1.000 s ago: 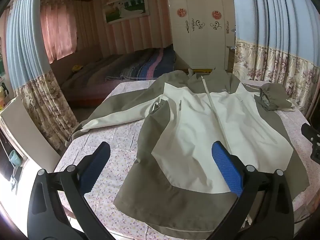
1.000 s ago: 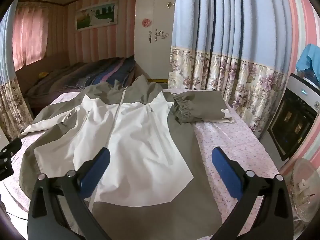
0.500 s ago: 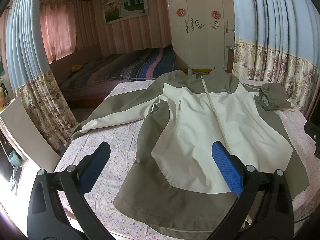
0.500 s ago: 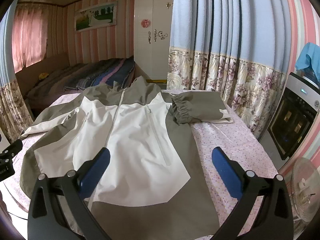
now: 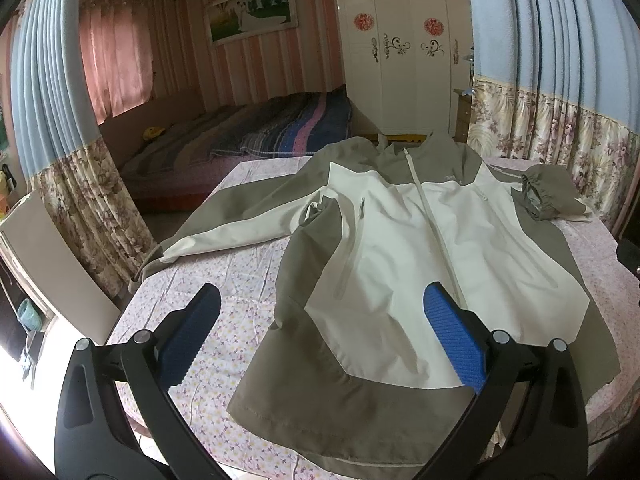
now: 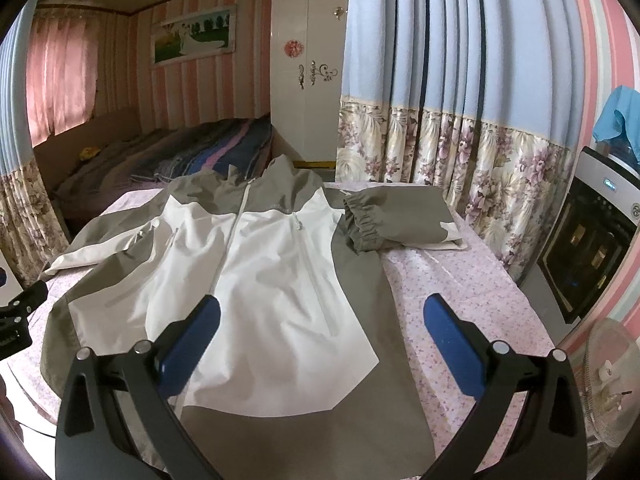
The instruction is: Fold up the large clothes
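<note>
Jacket [image 5: 420, 248] lies face up and zipped on the table [image 5: 240, 272], collar at the far edge, hem at the near edge; its long axis runs straight away from both grippers. Left gripper [image 5: 322, 340] hovers above the near left hem corner with its fingers spread wide and nothing between them; right gripper [image 6: 322, 340] hovers above the near right hem area, likewise spread and empty; neither touches the cloth. Left sleeve [image 5: 224, 224] extends flat and outward toward the left table edge, its cuff at or just over that edge; the left gripper is the nearer one to it. Right sleeve [image 6: 396, 220] is already doubled back, its elastic cuff resting just beside the right shoulder; the right gripper is the nearer one to it. Judgement: folding is at an early stage; the body is still full width. Judgement: the next move likely takes a sleeve or side panel across toward the zip line. Open room: bare tablecloth lies to the right of the body and between left sleeve and hem; the hem sits close to the near edge, so slack there may slide off.
</note>
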Tool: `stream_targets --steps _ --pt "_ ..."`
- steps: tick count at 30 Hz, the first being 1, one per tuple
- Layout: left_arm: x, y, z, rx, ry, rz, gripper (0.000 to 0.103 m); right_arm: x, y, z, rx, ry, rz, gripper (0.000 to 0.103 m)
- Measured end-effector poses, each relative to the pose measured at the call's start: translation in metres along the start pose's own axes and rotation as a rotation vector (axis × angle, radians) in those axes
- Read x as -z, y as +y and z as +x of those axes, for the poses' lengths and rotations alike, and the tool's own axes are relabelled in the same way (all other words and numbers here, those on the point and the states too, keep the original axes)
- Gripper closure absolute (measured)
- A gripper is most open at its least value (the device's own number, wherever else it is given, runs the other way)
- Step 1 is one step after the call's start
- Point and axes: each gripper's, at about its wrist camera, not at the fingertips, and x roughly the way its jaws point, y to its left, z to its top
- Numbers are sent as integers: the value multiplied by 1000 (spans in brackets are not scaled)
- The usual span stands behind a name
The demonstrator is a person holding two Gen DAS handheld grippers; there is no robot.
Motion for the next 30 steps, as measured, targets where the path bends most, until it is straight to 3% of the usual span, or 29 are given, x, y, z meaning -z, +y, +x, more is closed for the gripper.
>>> stream_targets --steps 8,30 --pt "3 5 2 -2 5 -1 3 -2 6 -6 -12 -36 -35 1" --pt "8 14 12 -1 23 -14 3 1 1 -1 -21 -19 16 1"
